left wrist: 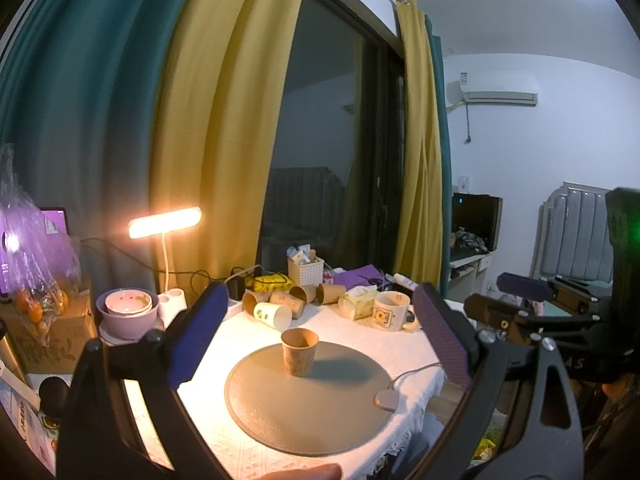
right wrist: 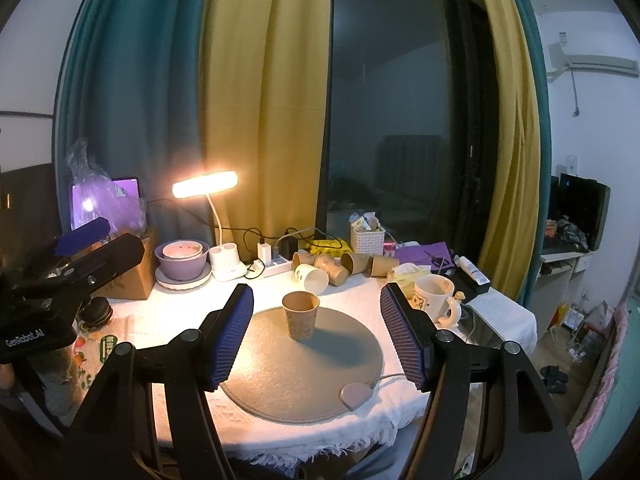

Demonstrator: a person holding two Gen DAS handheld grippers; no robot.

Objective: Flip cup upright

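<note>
The cup (left wrist: 300,352) (right wrist: 301,315), brown paper, stands upright with its mouth open to the top, on the far half of the round grey mat (left wrist: 308,400) (right wrist: 304,364). It casts a shadow to the right across the mat. Nothing touches it.

The mat lies on a white cloth (left wrist: 360,336) (right wrist: 168,320) that covers the table. A small oval puck (left wrist: 386,399) (right wrist: 355,395) on a thin cable sits on the mat's near right edge.

Left gripper (left wrist: 316,340): fingers spread wide, blue pads (left wrist: 196,336) to either side of the cup in the left wrist view, holding nothing, short of the cup and apart from it. Right gripper (right wrist: 318,336): fingers likewise spread wide, ribbed blue pads (right wrist: 234,340) flanking the cup in the right wrist view, holding nothing and not in contact with it. Each gripper shows at the edge of the other's view.

Behind the mat, several paper cups (left wrist: 296,300) (right wrist: 340,266) lie on their sides in a cluster, one of them white (left wrist: 273,315) (right wrist: 312,278). To the right stands a cream mug (left wrist: 392,311) (right wrist: 436,298). To the left, a lit lamp (left wrist: 165,222) (right wrist: 205,184) rises beside stacked bowls (left wrist: 127,308) (right wrist: 183,258). A white basket (left wrist: 306,270) (right wrist: 367,239) stands at the back, before yellow and teal curtains and a dark window.
</note>
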